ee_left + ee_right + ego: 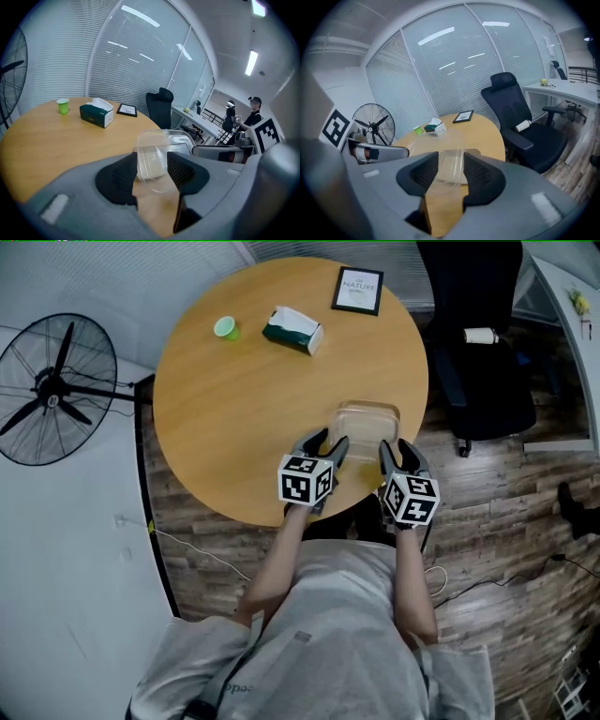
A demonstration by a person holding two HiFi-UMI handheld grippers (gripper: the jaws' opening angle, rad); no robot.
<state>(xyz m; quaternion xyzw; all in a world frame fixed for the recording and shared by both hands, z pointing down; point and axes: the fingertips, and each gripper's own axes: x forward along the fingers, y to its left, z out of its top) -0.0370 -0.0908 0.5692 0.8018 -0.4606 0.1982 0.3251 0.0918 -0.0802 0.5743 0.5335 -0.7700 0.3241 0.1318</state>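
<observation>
A clear plastic container [367,423] lies near the front edge of the round wooden table [234,418]. My left gripper [328,448] is at its near left corner and my right gripper [396,454] at its near right corner. In the left gripper view the container [159,140] fills the gap between the black pads, with the left gripper [152,171] shut on its rim. In the right gripper view the container's thin wall [450,140] sits between the pads, the right gripper [450,173] shut on it.
A green cup [225,328], a green tissue box [293,330] and a framed card [357,290] sit on the table's far side. A standing fan [52,390] is at the left, a black office chair [473,343] at the right. Two people [253,117] stand far off.
</observation>
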